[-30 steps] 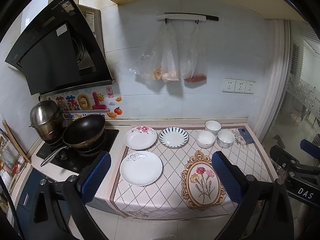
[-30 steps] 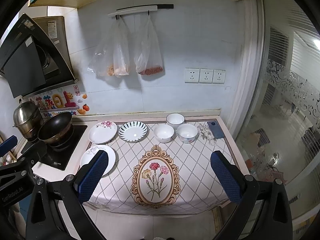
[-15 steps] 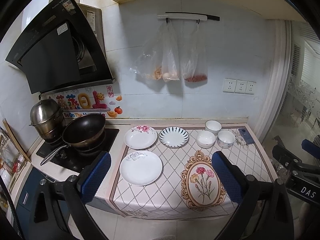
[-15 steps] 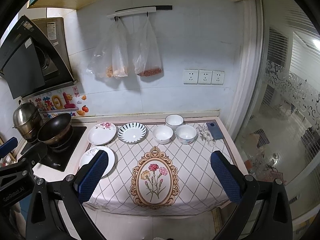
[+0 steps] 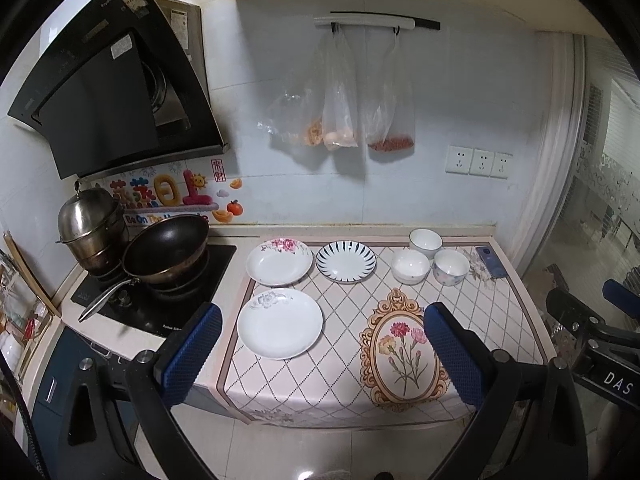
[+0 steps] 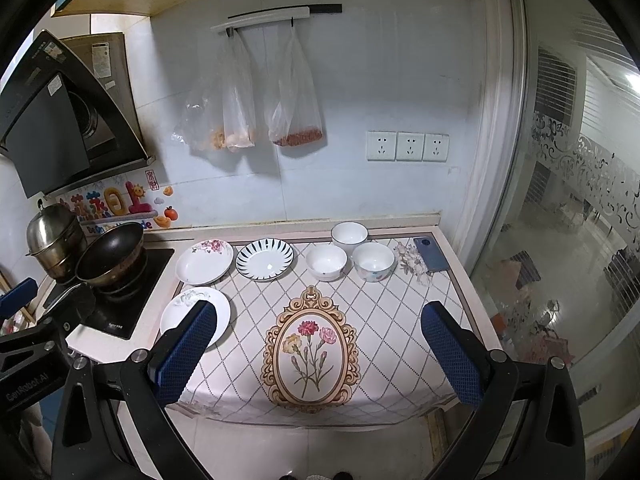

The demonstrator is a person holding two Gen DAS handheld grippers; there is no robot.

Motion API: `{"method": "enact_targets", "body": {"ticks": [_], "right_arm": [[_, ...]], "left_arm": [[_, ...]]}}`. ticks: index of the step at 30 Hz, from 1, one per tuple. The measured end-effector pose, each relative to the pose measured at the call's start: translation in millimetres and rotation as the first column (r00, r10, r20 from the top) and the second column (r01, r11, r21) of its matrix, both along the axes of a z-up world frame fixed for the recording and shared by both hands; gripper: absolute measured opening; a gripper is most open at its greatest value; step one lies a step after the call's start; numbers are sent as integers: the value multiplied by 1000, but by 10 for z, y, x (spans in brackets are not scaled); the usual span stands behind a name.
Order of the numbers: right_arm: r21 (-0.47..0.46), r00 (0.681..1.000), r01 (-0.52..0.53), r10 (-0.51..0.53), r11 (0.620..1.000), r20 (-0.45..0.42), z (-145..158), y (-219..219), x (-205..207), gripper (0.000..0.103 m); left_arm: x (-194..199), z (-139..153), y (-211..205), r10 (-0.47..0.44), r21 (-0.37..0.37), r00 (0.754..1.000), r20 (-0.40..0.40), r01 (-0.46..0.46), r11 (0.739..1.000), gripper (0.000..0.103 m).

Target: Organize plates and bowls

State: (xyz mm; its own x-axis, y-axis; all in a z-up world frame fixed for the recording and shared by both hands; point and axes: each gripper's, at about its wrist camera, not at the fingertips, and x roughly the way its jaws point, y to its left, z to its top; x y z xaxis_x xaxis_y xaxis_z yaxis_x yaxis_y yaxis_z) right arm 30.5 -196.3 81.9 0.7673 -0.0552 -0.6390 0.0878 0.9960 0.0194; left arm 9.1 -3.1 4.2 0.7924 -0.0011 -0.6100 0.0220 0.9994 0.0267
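Three plates lie on the counter mat: a plain white plate point(image 5: 279, 323) point(image 6: 195, 315) at the front left, a pink-flowered plate point(image 5: 279, 261) point(image 6: 204, 261) behind it, and a blue-striped plate point(image 5: 346, 261) point(image 6: 264, 259) beside that. Three white bowls point(image 5: 410, 266) point(image 5: 425, 241) point(image 5: 451, 267) stand at the back right, also in the right wrist view point(image 6: 326, 262) point(image 6: 349, 235) point(image 6: 373, 261). My left gripper point(image 5: 322, 352) is open and empty, held back from the counter's front edge. My right gripper point(image 6: 318, 350) is open and empty, also off the front edge.
A stove point(image 5: 160, 296) with a black wok point(image 5: 166, 248) and a steel pot point(image 5: 90, 224) stands left of the mat. A blue phone point(image 5: 490, 262) lies at the back right corner. Plastic bags point(image 5: 340, 120) hang on the wall. A glass partition point(image 6: 560, 220) bounds the right.
Both grippers have drifted slightly, so the counter shifts a little in view. Nothing on the counter has moved.
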Motion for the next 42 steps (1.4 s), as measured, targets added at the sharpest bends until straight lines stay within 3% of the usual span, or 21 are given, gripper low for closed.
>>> {"method": "enact_targets", "body": {"ticks": [24,34,39,42], "right_arm": [[10,1000,-1,1,1000,-24,-65,-11,-9,103],[15,1000,19,-19,1000,-21,-67,213,8,103],[50,1000,25,-26,998,18,-144,290,149,103],[96,1000,-9,8,995,14,-326,310,460,103]], "left_arm": [[-35,-45,14,-4,-6,1000,-19,4,1000,103],[92,-47,265,-18,-16,1000,4,18,1000,103],[375,-171,509,43,-23,999,26,-42,999,103],[729,-410,735,113,-4,993,-25,-113,994,103]]}}
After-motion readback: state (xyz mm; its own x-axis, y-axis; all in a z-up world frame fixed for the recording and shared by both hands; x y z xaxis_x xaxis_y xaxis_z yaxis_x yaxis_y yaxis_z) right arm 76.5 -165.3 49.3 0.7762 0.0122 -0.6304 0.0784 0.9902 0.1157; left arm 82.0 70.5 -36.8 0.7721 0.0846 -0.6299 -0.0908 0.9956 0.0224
